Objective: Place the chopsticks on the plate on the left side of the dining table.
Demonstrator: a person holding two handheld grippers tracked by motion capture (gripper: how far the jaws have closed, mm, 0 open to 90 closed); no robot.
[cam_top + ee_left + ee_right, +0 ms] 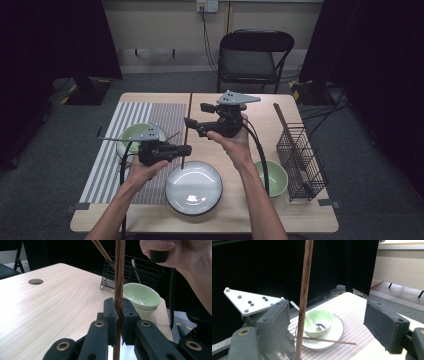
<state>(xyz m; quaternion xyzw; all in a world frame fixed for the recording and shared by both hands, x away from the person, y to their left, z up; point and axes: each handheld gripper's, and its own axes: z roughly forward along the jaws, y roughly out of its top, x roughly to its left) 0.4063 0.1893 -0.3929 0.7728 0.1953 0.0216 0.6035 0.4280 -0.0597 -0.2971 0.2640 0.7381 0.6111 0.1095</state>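
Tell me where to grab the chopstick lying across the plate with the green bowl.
Take the chopstick by the end that juts past the plate rim over the striped mat; it seems propped up there. Come from above, jaws open and across the stick, clear of the green bowl.

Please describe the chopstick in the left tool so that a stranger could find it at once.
Start at the striped mat on the table's left half. Along its right edge runs a dark wooden chopstick, clamped in the left tool. The other chopstick lies across a saucer; this one is held.
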